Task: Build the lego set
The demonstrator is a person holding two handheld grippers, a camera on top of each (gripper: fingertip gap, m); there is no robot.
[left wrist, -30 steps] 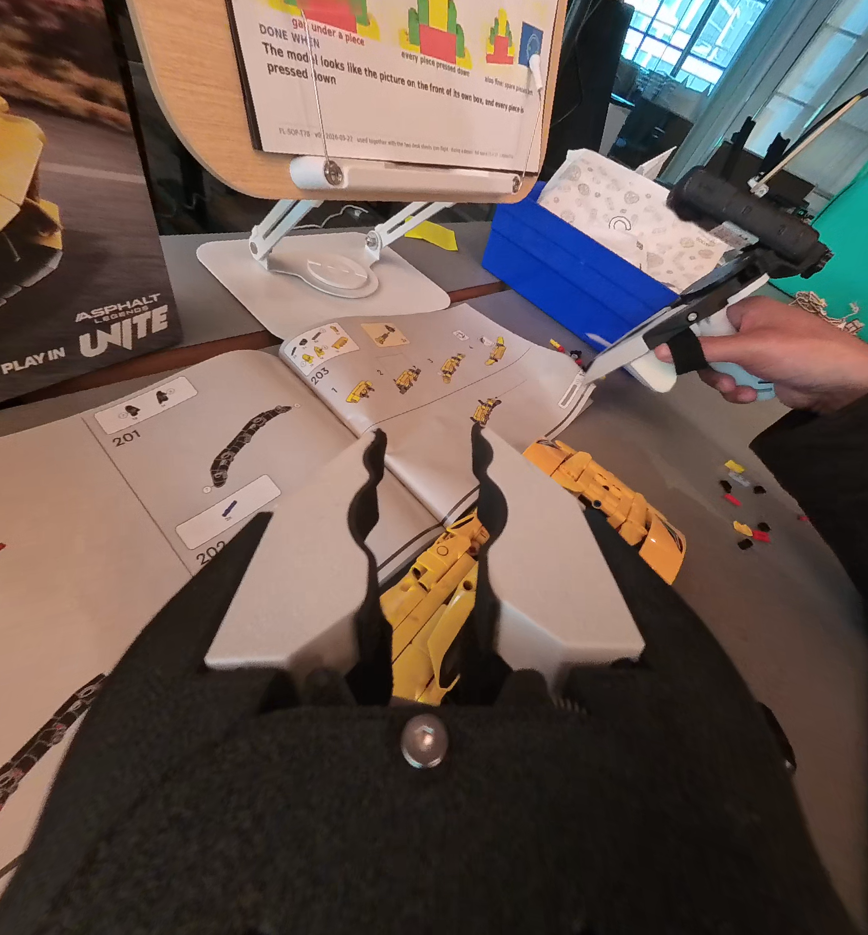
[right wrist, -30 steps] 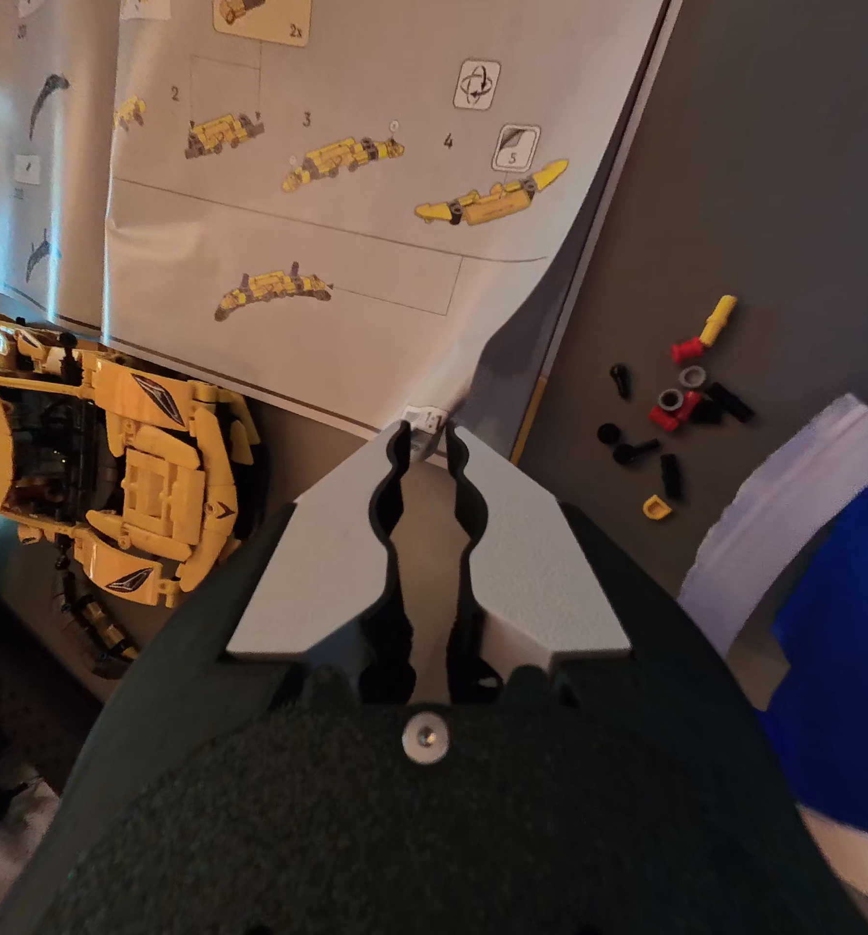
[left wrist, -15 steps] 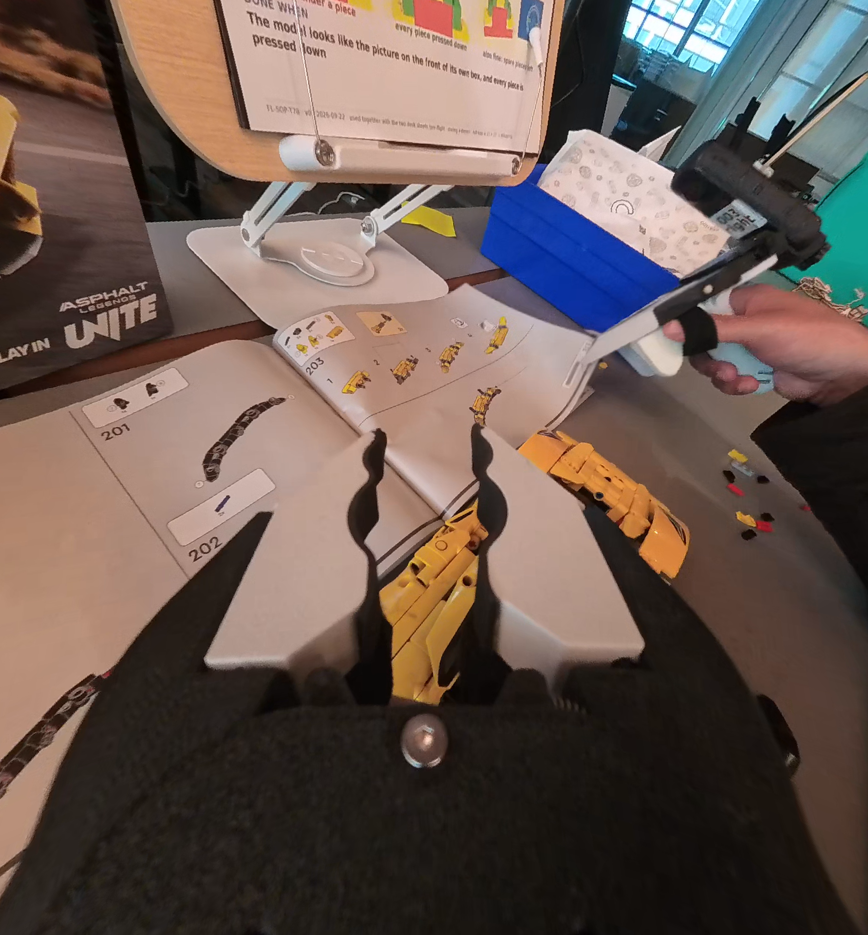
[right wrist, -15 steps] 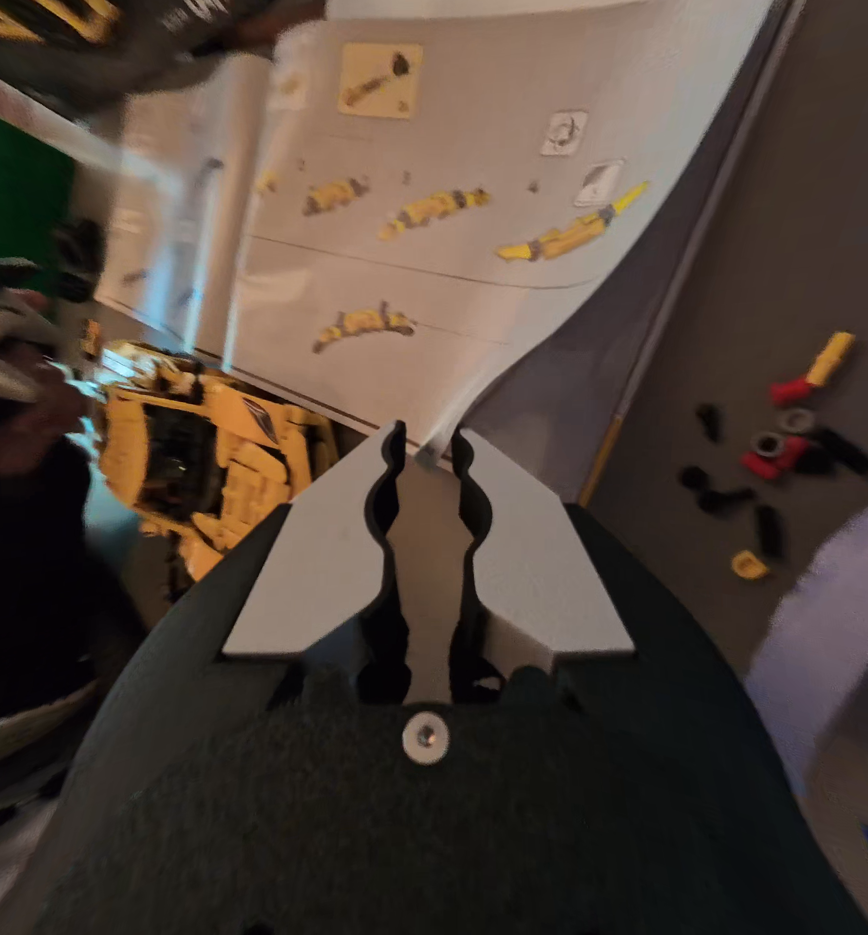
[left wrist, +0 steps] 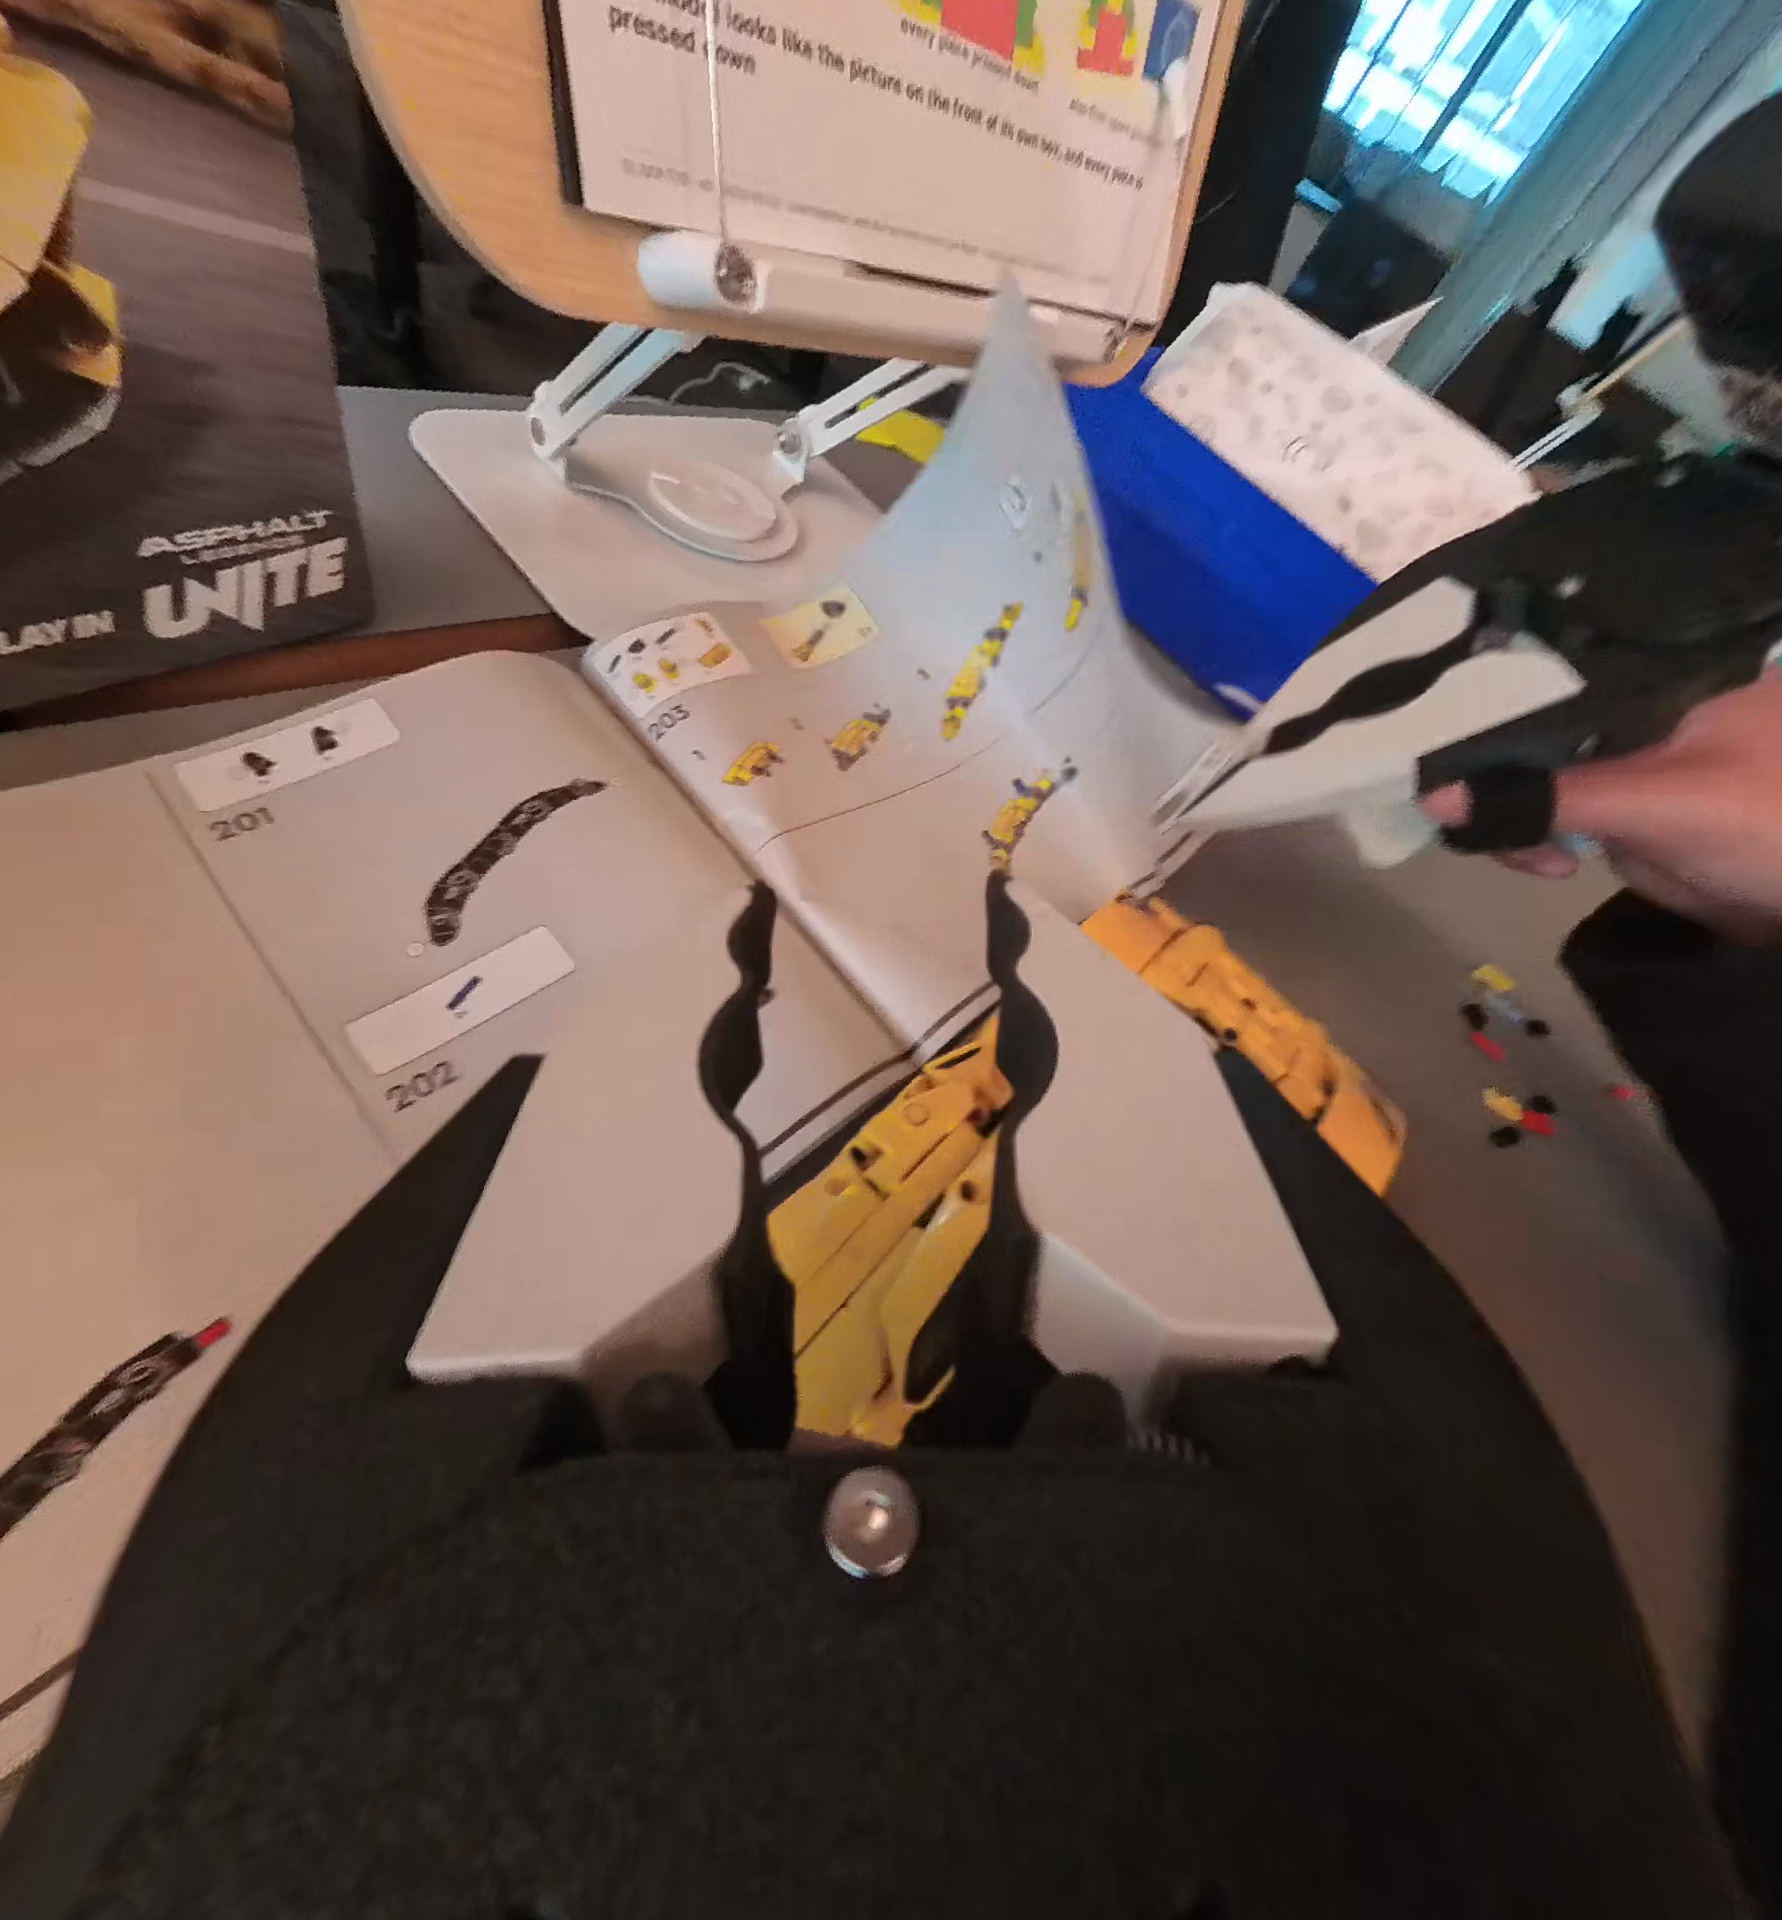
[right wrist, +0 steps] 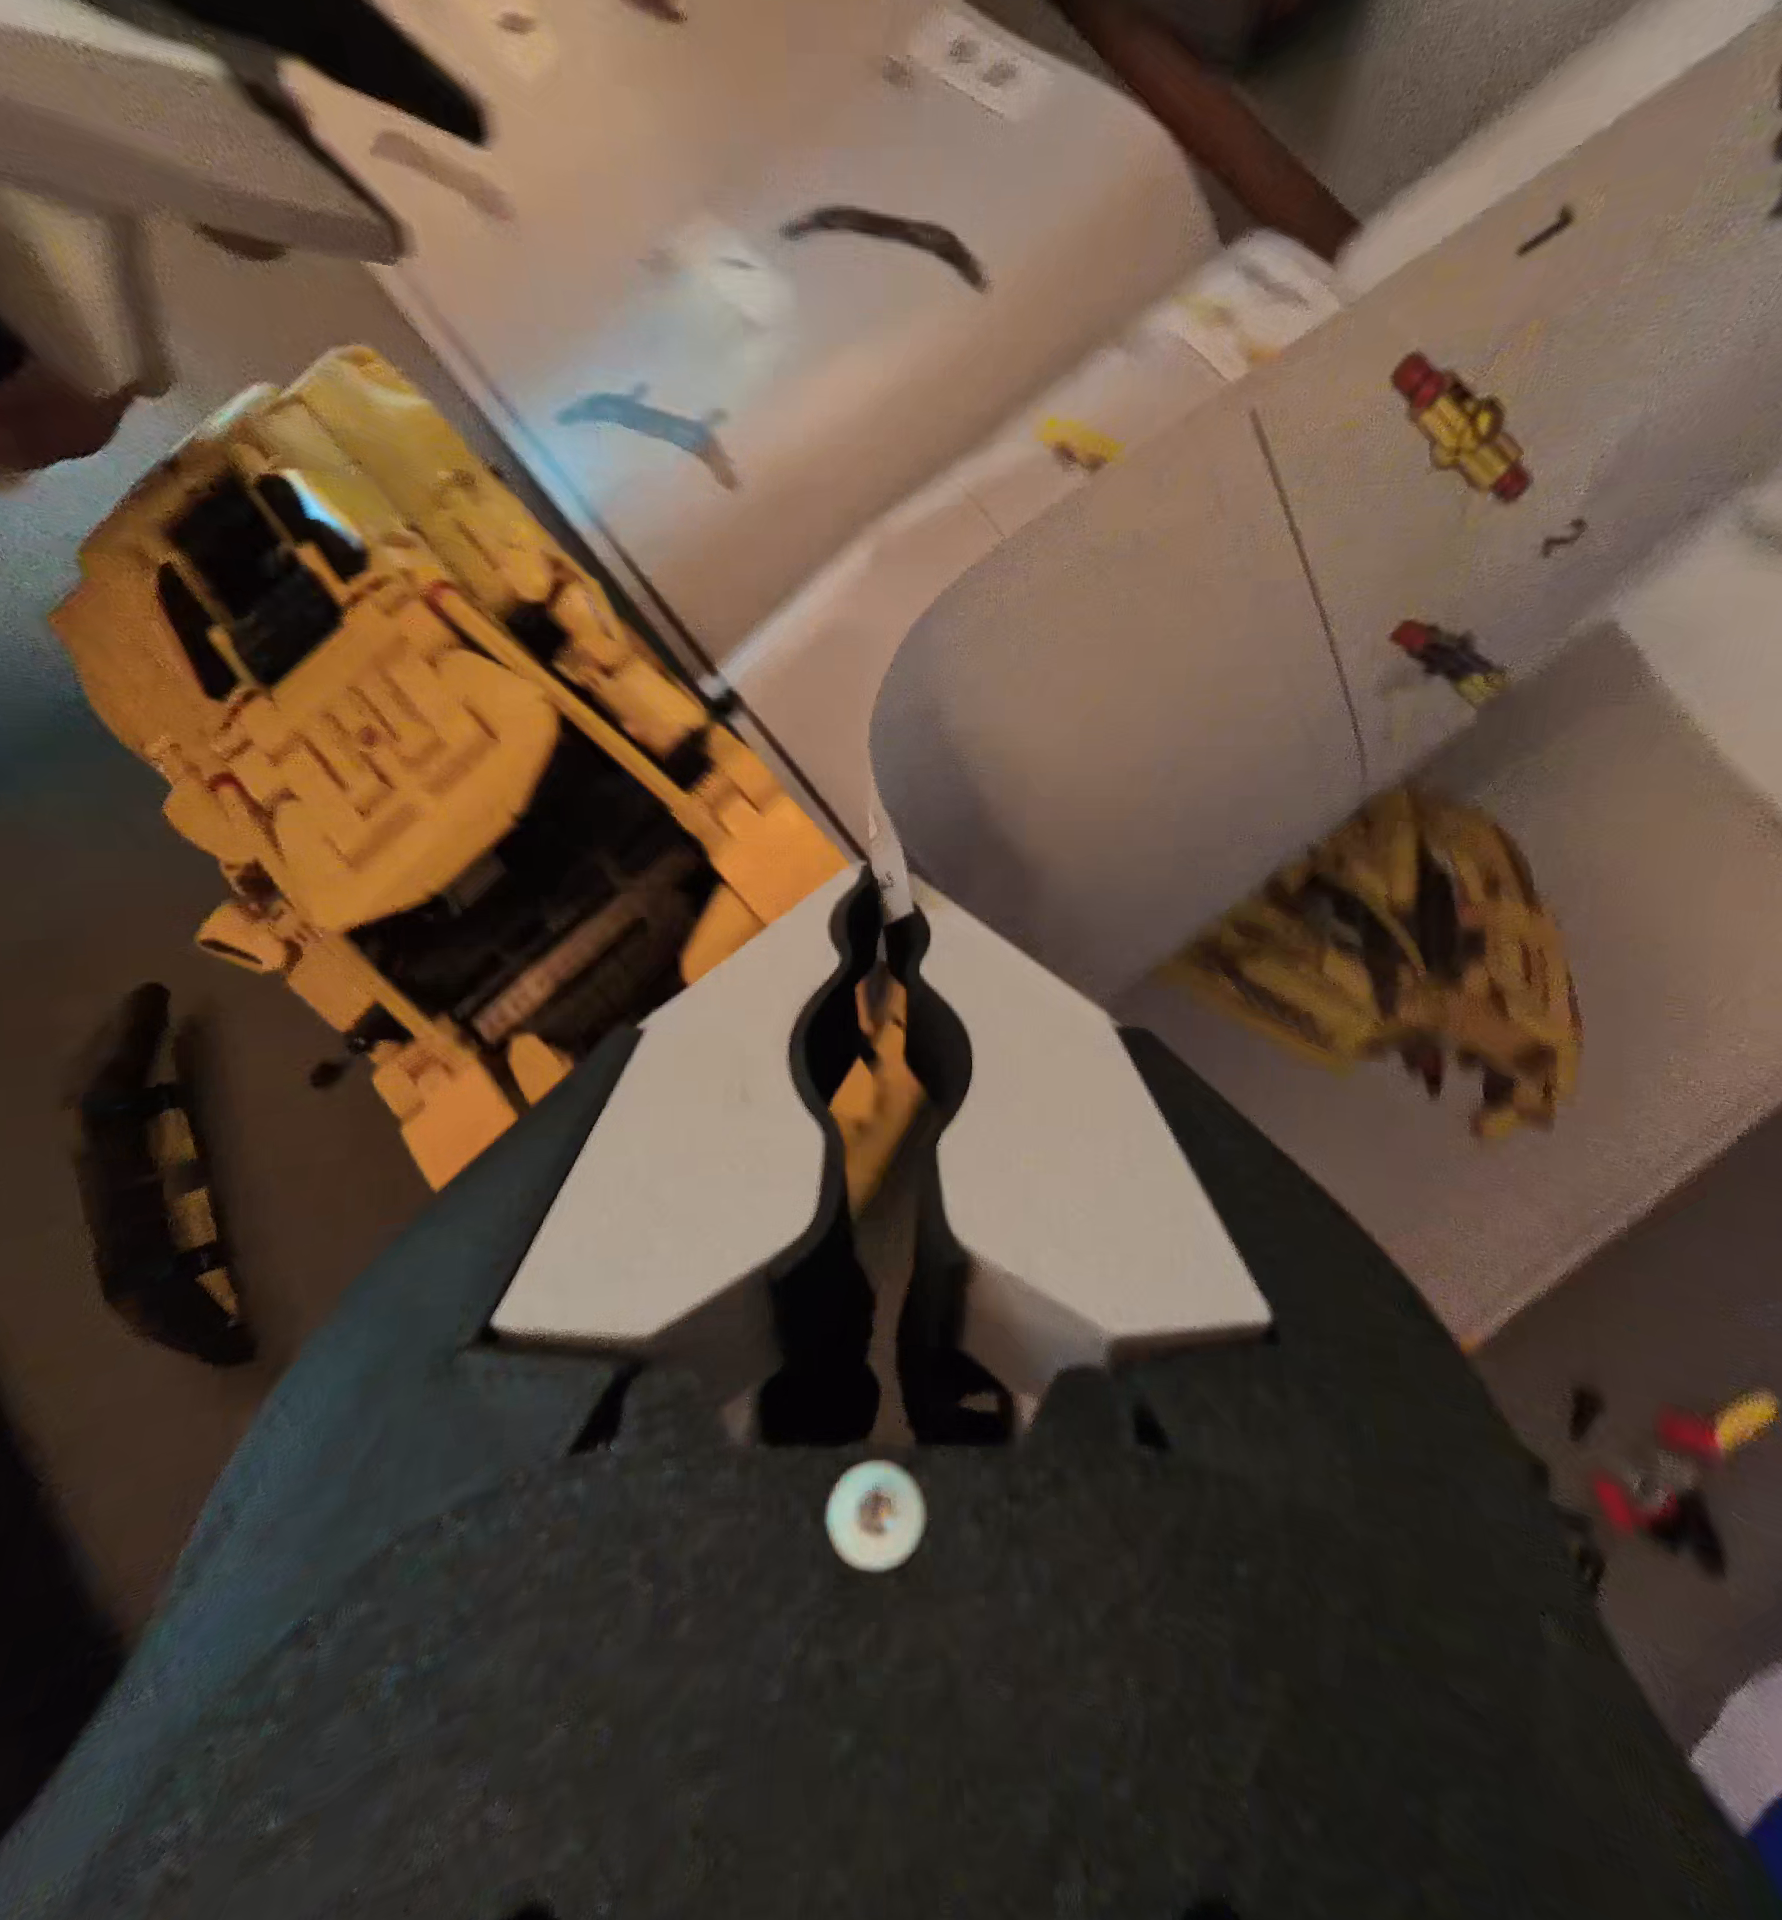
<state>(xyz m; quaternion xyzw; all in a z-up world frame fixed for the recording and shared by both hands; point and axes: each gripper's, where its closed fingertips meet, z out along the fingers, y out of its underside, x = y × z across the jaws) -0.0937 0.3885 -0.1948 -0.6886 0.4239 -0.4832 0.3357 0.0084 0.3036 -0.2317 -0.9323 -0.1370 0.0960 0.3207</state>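
The yellow lego car (left wrist: 1251, 1029) lies on the table at the near edge of the open instruction booklet (left wrist: 347, 935). My left gripper (left wrist: 876, 904) is open and hovers over the car, which shows through the gap between its fingers. My right gripper (right wrist: 887, 914) is shut on the lower corner of a booklet page (right wrist: 1126, 727) and holds it curled up off the booklet. It also shows in the left wrist view (left wrist: 1178, 816), with the raised page (left wrist: 1012, 540). The car (right wrist: 378, 727) sits left of the right gripper. The left gripper (right wrist: 139, 135) shows blurred at top left.
Small loose pieces (left wrist: 1505, 1081) lie on the table right of the car, also in the right wrist view (right wrist: 1676, 1475). A black-and-yellow curved sub-assembly (right wrist: 154, 1174) lies beside the car. A blue bin (left wrist: 1199, 561), a white document stand (left wrist: 658, 499) and the set's box (left wrist: 139, 416) stand behind the booklet. The grippers' ends are close to 15 centimeters from one another.
My right gripper has raised the pinched page corner and swung it up and leftward, baring the page beneath. My left gripper has stayed open over the car, shifting only slightly.
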